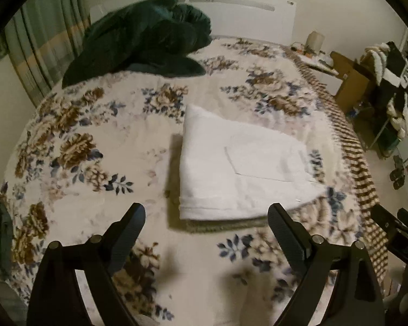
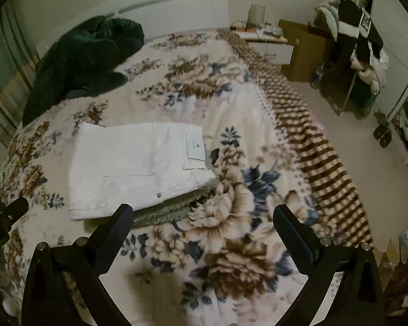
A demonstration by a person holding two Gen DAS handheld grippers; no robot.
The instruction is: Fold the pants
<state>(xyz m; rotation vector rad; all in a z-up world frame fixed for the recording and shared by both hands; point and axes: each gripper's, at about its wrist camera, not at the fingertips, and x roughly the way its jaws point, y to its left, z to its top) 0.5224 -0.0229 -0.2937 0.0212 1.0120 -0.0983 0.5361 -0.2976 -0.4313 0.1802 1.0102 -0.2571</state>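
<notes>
White pants [image 1: 231,163] lie folded into a flat rectangle on the floral bedspread [image 1: 100,141]. In the right wrist view the pants [image 2: 133,165] show a back pocket, a label and a button. My left gripper [image 1: 206,212] is open and empty, held above the bed just in front of the pants' near edge. My right gripper [image 2: 204,214] is open and empty, to the right of the pants, over the floral bedspread [image 2: 231,231]. Part of the right gripper shows at the right edge of the left wrist view [image 1: 394,231].
A dark green duvet [image 1: 144,38] is heaped at the bed's far left by the white headboard [image 1: 244,13]. The bed's right edge [image 2: 326,163] drops to the floor. A nightstand [image 2: 269,43], a cardboard box [image 2: 299,49] and a clothes rack [image 2: 364,51] stand at right. Curtains [image 1: 40,43] hang at left.
</notes>
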